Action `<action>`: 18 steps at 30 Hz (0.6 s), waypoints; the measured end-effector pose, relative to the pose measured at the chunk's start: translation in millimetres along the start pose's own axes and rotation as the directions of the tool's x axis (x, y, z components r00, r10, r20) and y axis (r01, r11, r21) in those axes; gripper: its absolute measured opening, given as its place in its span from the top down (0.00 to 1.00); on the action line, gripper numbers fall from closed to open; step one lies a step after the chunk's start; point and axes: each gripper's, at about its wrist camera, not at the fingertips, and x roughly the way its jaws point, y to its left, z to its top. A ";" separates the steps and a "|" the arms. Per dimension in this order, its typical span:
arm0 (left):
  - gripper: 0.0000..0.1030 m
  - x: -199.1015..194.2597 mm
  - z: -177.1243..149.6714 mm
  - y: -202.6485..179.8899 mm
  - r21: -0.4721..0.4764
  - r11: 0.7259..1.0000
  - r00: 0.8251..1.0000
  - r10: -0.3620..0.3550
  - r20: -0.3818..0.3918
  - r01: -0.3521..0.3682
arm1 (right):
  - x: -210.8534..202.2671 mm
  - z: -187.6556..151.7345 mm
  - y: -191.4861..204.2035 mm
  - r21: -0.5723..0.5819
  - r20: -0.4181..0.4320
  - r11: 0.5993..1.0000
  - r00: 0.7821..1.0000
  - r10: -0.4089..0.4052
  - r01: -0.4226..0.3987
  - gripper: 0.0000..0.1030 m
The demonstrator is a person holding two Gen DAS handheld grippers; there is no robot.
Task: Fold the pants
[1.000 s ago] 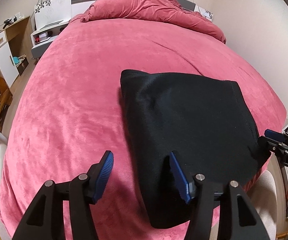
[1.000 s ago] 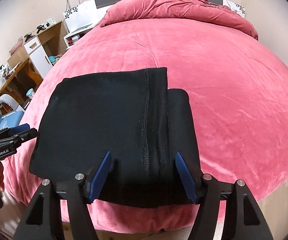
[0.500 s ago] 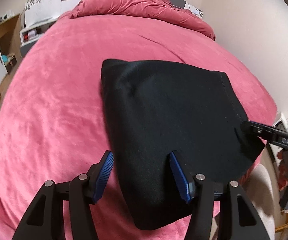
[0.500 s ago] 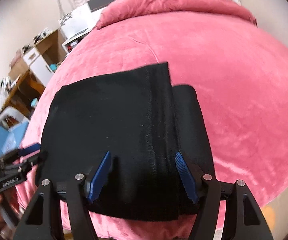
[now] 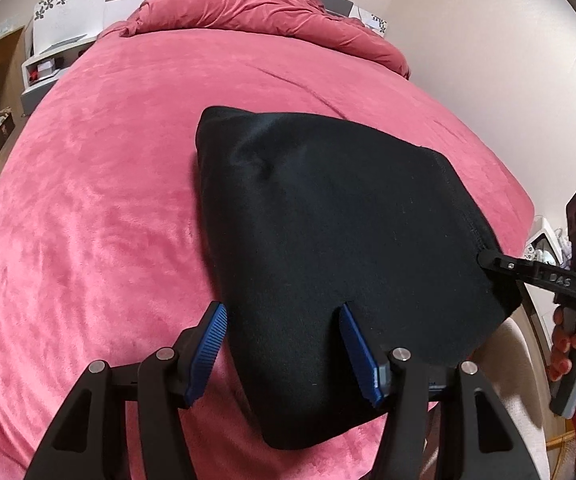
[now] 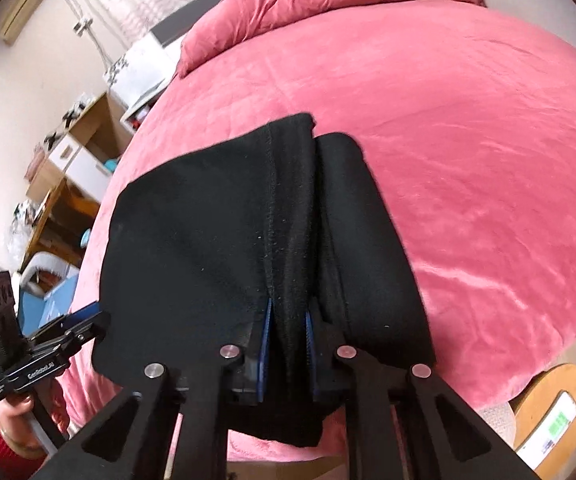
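The black pants [image 5: 328, 232] lie folded into a compact block on the pink bed cover [image 5: 99, 208]. My left gripper [image 5: 283, 350] is open, its blue pads straddling the near left corner of the pants. My right gripper [image 6: 288, 344] is shut on a fold of the pants [image 6: 223, 240] along the stitched seam at the near edge. In the left wrist view the right gripper [image 5: 504, 268] touches the pants' right edge. In the right wrist view the left gripper [image 6: 83, 320] sits at the pants' left corner.
A bunched pink duvet [image 5: 263, 12] lies at the head of the bed. A wooden desk and white drawers [image 6: 67, 168] stand to the left of the bed. A round wooden stool [image 6: 556, 404] sits at the right by the bed's near edge.
My right gripper has closed from open onto the seam fold of the pants. My left gripper has moved right and closer to the pants' corner, still open.
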 end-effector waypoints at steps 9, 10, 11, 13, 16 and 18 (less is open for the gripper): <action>0.38 -3.2 27.7 18.1 -0.050 0.999 0.999 -0.001 0.042 0.003 | -14.8 12.9 12.4 -0.131 0.082 0.991 0.997 -0.004 0.014 0.23; 0.37 -1.1 31.8 22.9 -0.069 0.997 0.999 -0.023 0.040 0.026 | -19.5 17.3 11.5 -0.139 0.098 0.990 0.995 0.002 0.012 0.21; 0.37 1.3 34.7 27.0 -0.087 0.995 0.999 -0.043 0.033 0.046 | -22.1 21.3 9.9 -0.147 0.100 0.989 0.995 0.008 0.007 0.21; 0.35 6.4 38.6 34.7 -0.119 0.991 0.998 -0.064 0.010 0.064 | -21.9 29.8 5.9 -0.153 0.080 0.988 0.997 0.013 -0.001 0.21; 0.30 11.9 40.7 41.6 -0.132 0.987 0.995 -0.099 -0.023 0.095 | -13.9 37.5 -1.7 -0.133 0.026 0.991 1.000 0.007 -0.004 0.21; 0.29 14.3 42.2 45.9 -0.139 0.977 0.985 -0.167 -0.046 0.159 | -6.6 42.2 -7.0 -0.121 -0.013 0.992 1.000 0.025 -0.026 0.21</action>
